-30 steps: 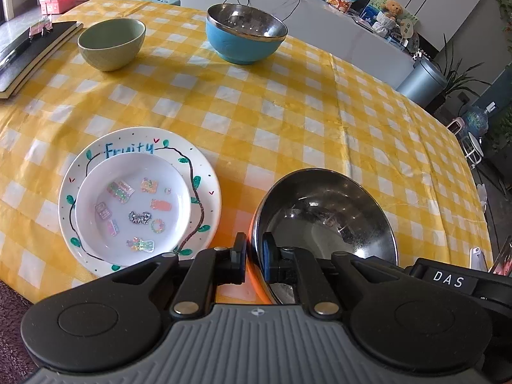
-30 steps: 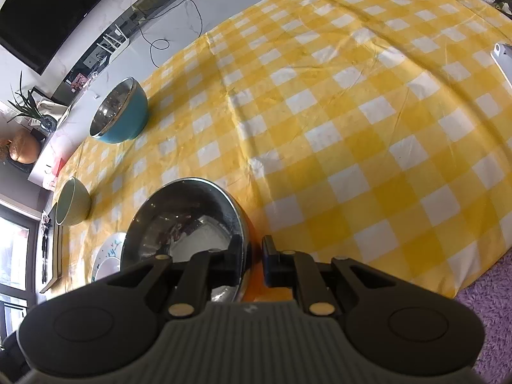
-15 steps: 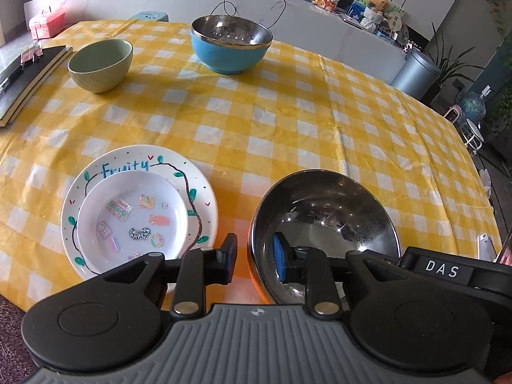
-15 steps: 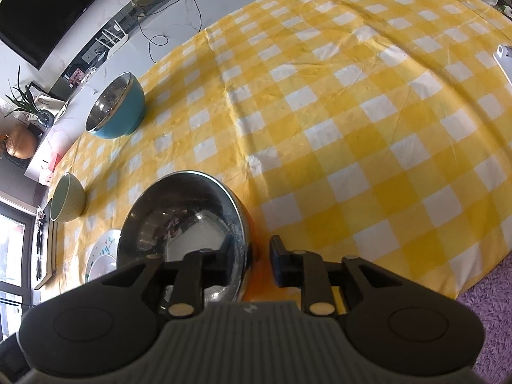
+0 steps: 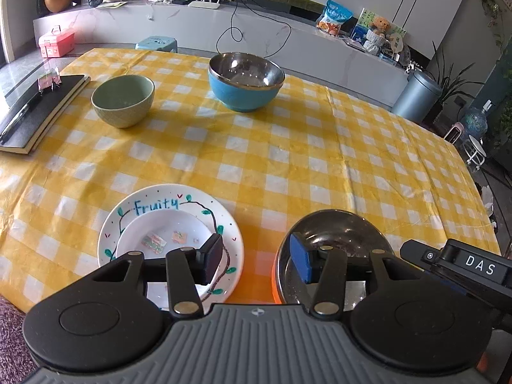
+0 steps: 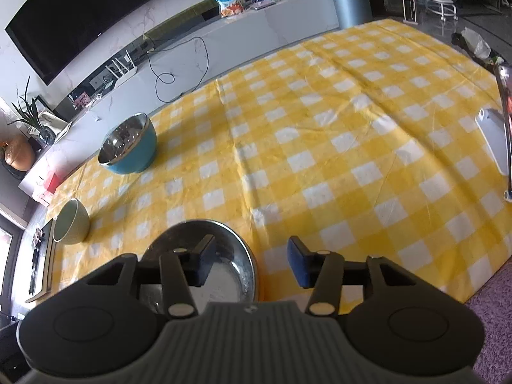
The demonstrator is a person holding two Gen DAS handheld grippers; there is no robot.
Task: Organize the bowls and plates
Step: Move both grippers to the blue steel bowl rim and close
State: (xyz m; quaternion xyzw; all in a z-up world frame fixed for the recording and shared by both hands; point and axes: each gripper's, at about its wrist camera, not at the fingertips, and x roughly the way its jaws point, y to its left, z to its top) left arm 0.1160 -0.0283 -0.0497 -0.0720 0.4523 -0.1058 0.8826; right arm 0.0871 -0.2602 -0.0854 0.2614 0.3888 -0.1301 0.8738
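Observation:
An orange steel-lined bowl (image 5: pixel 332 233) stands on the yellow checked cloth near the front edge; it also shows in the right wrist view (image 6: pixel 224 249). My left gripper (image 5: pixel 256 260) is open, raised over the bowl's left rim. My right gripper (image 6: pixel 249 264) is open over its right rim. A small white plate (image 5: pixel 166 233) lies on the "Fruity" plate (image 5: pixel 153 206) to the left. A blue bowl (image 5: pixel 244 81) and a green bowl (image 5: pixel 123 100) stand at the back; they also show in the right wrist view as blue bowl (image 6: pixel 129 148) and green bowl (image 6: pixel 70 225).
A black notebook with a pen (image 5: pixel 35 112) lies at the table's left edge. A white flat object (image 6: pixel 494 144) lies near the right edge. A counter with clutter (image 5: pixel 288 41) runs behind the table. Purple carpet (image 6: pixel 492 313) lies below the front edge.
Both grippers have opened off the steel bowl's rim and pulled up and back. The bowl now rests on the cloth.

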